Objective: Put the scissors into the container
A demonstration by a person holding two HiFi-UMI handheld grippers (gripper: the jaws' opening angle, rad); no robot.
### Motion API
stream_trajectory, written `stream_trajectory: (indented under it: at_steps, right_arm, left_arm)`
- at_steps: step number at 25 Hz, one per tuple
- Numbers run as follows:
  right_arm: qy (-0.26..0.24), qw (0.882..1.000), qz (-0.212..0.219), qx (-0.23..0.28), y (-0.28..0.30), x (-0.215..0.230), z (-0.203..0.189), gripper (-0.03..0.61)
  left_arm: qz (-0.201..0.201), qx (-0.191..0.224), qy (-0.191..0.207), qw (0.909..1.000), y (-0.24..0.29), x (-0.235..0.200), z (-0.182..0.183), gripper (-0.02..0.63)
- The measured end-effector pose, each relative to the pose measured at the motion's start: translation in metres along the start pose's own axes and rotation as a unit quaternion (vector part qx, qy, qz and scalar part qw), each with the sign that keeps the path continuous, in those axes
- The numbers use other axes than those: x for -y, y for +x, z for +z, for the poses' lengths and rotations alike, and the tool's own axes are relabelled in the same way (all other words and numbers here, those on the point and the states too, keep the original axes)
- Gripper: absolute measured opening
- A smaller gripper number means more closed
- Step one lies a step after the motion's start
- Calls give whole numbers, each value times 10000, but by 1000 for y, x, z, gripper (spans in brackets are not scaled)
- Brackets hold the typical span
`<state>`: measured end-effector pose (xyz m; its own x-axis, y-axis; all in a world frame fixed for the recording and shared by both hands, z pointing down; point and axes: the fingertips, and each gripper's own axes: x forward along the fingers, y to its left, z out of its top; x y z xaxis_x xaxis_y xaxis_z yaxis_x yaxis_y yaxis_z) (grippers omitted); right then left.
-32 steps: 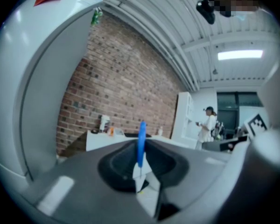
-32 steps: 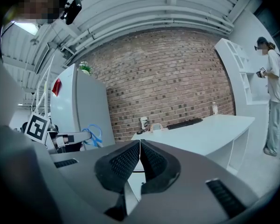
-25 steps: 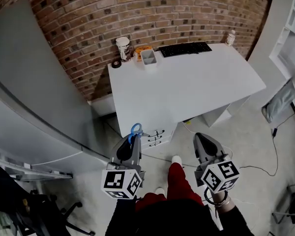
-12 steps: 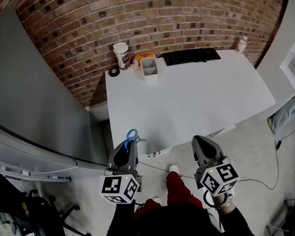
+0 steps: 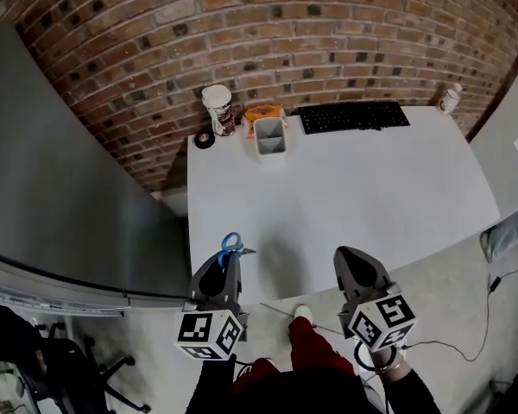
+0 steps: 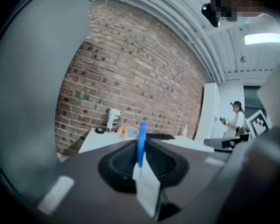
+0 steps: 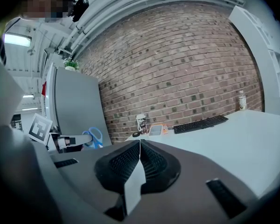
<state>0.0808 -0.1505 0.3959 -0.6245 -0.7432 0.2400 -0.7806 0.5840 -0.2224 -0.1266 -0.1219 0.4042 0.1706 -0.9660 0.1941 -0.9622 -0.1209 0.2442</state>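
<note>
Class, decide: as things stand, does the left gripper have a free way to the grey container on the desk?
Probably yes: the left gripper, shut on the scissors, is at the near edge of the desk; only bare top lies before the container, though far off.

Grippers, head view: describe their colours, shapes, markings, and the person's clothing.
The left gripper and right gripper are dark grey tapering wedges with ribbed black pads, each bearing a white cube of black square markers. Clothing: dark top, red trousers.

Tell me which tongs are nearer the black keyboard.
Right. The right tongs face the keyboard across the desk; the left tongs, gripping blue scissors, sit further left.
</note>
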Motion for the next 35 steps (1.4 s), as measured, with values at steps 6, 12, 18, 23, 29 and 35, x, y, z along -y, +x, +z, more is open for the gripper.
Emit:
stream_trajectory:
  at_steps: [6, 12, 18, 23, 29, 35]
  right_arm:
    - [60, 9994, 251, -241, 37, 28, 0, 9]
    - [48, 9977, 553, -401, 71, 53, 2, 9]
    - [182, 9941, 794, -718, 97, 60, 0, 9]
    - [231, 9939, 840, -681, 120, 67, 1, 9]
    - [157, 9945, 768, -690, 148, 72, 6, 9]
    - [82, 9959, 642, -634, 179, 76, 16, 9]
  left_arm:
    - [252, -69, -96, 9996, 42, -1, 2, 48]
    - [499, -62, -189, 9986, 82, -1, 8, 48]
    - [685, -33, -313, 9972, 109, -3, 11, 48]
    - [708, -23, -385, 9967, 131, -13, 18, 48]
    - [567, 82, -399, 9976, 164, -28, 33, 48]
    - [312, 98, -382, 9987, 204, -38, 45, 48]
